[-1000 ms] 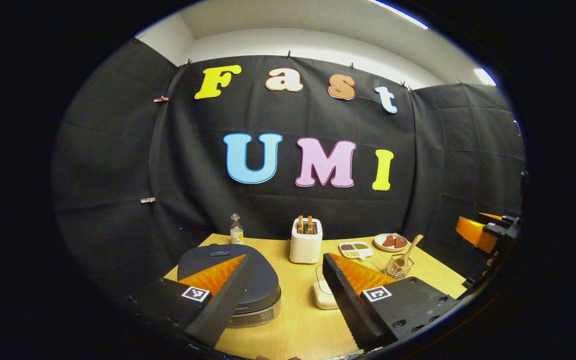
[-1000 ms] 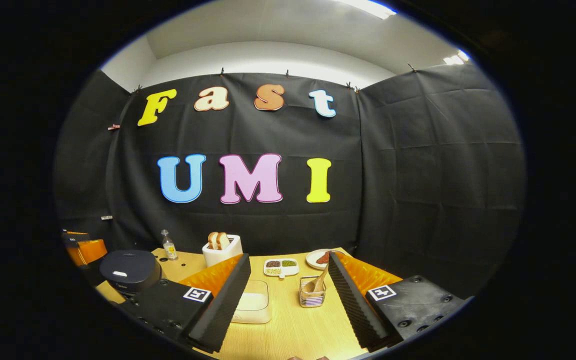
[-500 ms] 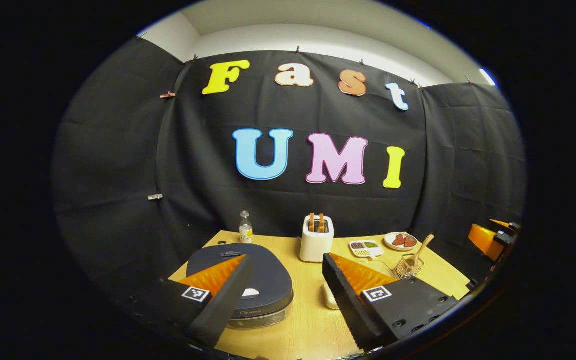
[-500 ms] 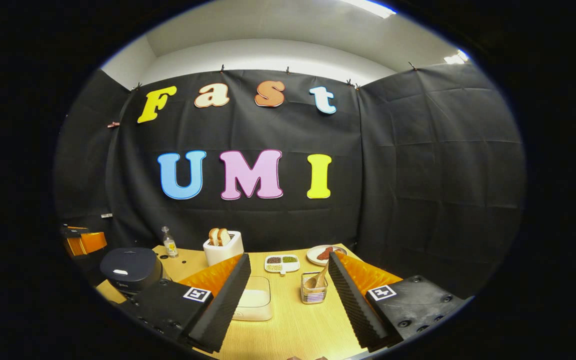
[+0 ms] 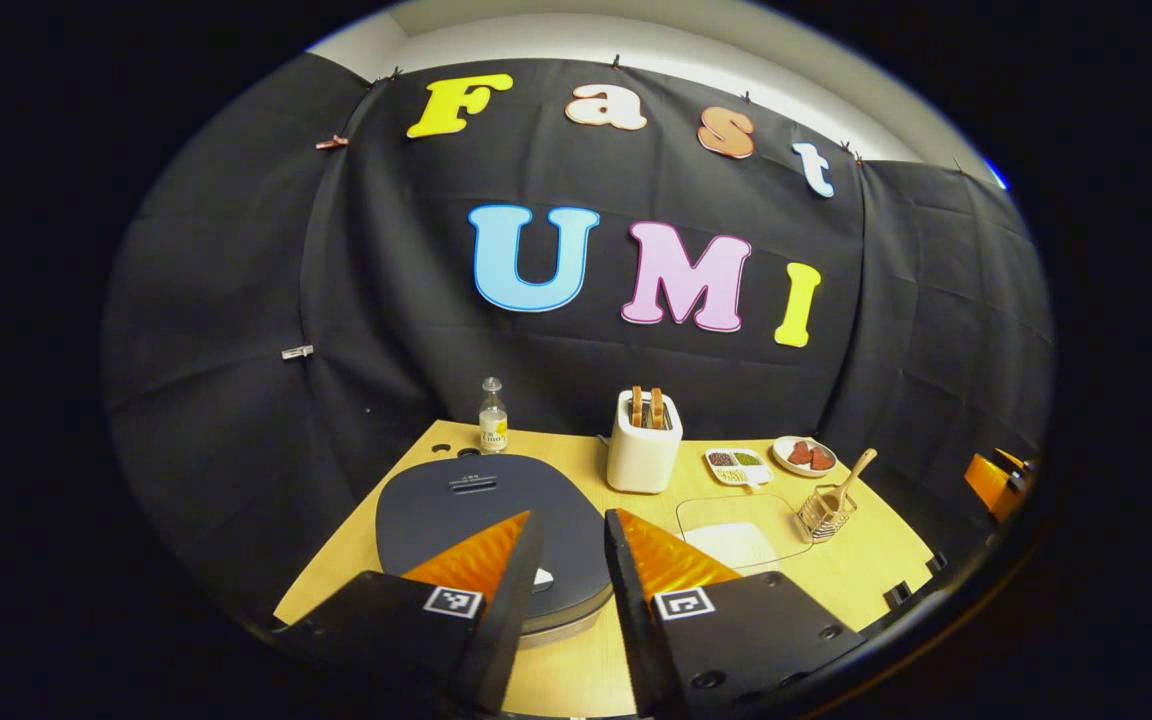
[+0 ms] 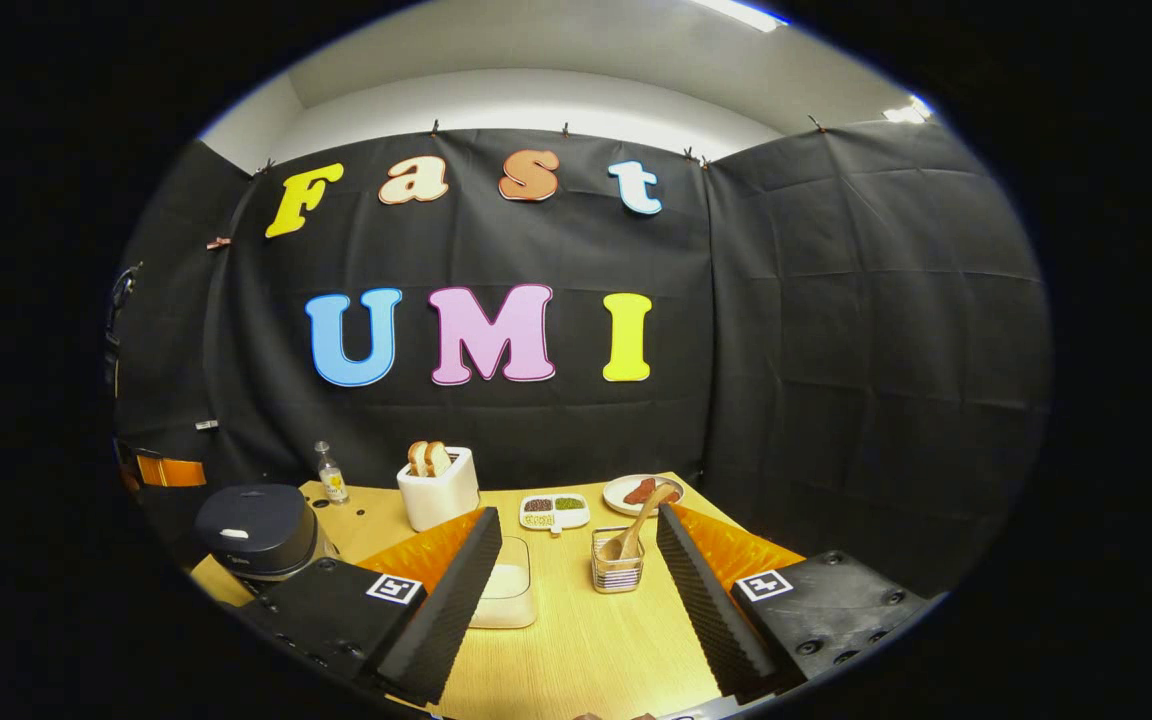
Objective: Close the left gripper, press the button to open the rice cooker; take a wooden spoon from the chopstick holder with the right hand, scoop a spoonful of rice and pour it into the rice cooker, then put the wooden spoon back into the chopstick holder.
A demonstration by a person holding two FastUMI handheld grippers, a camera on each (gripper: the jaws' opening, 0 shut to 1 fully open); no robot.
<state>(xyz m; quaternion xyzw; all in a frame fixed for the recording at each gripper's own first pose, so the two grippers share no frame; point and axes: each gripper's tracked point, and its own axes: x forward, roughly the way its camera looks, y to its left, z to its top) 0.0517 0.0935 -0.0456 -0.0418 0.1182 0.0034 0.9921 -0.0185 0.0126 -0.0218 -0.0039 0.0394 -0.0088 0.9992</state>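
- The rice cooker (image 5: pixel 491 520) is sitting at the left end of the table (image 5: pixel 866 575), lid down, its pale button (image 5: pixel 542 577) facing the near edge.
- The left gripper (image 5: pixel 572 545) is hovering above the cooker's near rim; its fingers are standing close together with a narrow gap, gripping nothing, and the button is peeking out just beside the left fingertip (image 5: pixel 526 545).
- In the right gripper view the wooden spoon (image 6: pixel 636 525) is leaning toward 1 o'clock in the chopstick holder (image 6: pixel 618 572), which is standing between the fingers of the right gripper (image 6: pixel 578 545).
- The right gripper is spread wide and is holding nothing.
- The clear rice box (image 6: pixel 508 592) is lying at 9 o'clock of the holder, partly behind the left finger (image 6: pixel 451 590).
- Farther back, a toaster (image 6: pixel 439 490) with bread, a small bottle (image 6: pixel 332 474), a divided dish (image 6: pixel 554 511) and a plate (image 6: pixel 628 492) are lining the rear of the table.
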